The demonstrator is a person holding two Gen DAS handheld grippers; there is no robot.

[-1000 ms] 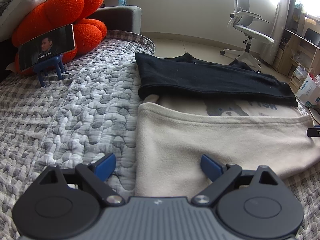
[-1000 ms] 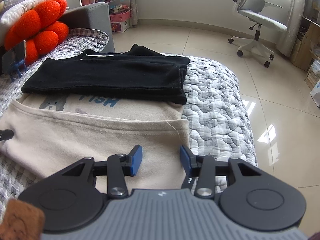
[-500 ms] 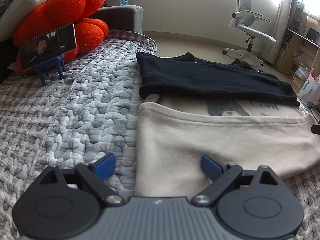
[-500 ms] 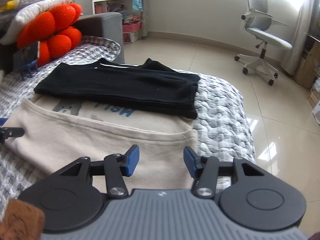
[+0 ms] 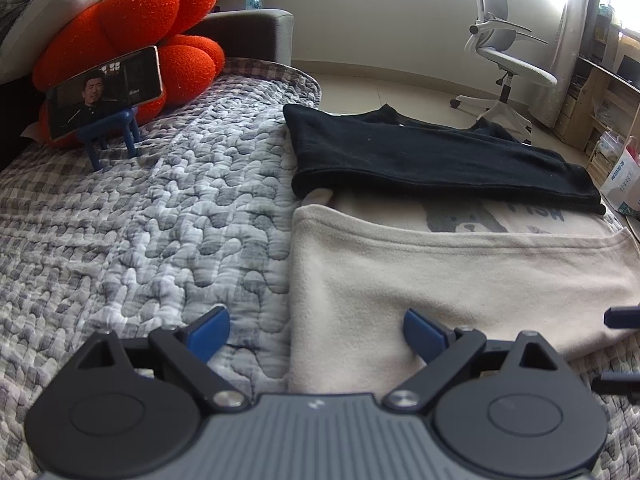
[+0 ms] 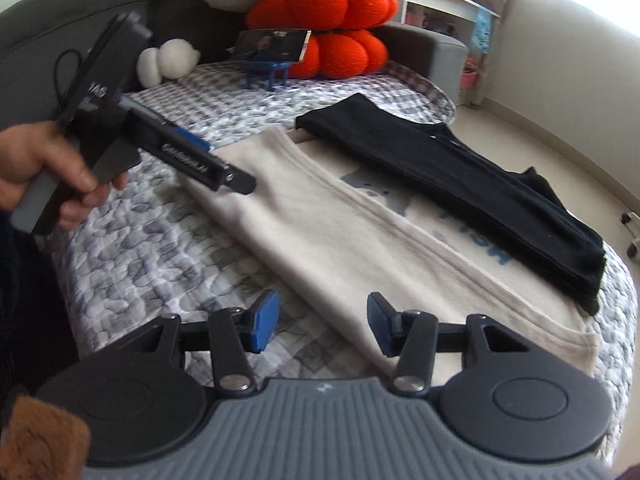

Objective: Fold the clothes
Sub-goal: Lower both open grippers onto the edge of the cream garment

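A beige garment [image 5: 460, 280] [image 6: 340, 232] lies folded lengthwise on the quilted bed, with a grey-and-blue print showing along its far side. A folded black garment [image 5: 420, 156] [image 6: 460, 172] rests just beyond it, overlapping its far edge. My left gripper [image 5: 316, 332] is open and straddles the beige garment's left end, with one pad over the quilt. My right gripper [image 6: 320, 326] is open above the garment's near edge, with nothing pinched. Its fingertips [image 5: 622, 316] show at the right edge of the left wrist view. A hand [image 6: 52, 168] holds the left tool.
The grey quilt [image 5: 160, 220] covers the bed. A phone on a blue stand [image 5: 106, 92] leans against an orange cushion [image 5: 132, 20] at the head end, near a white plush [image 6: 168, 60]. An office chair [image 5: 508, 60] and a box [image 5: 624, 184] stand on the floor beyond.
My right gripper has swung and rolled leftward along the beige garment's near edge and now faces the left tool and the hand. Its jaws stand slightly wider. The left gripper has stayed still.
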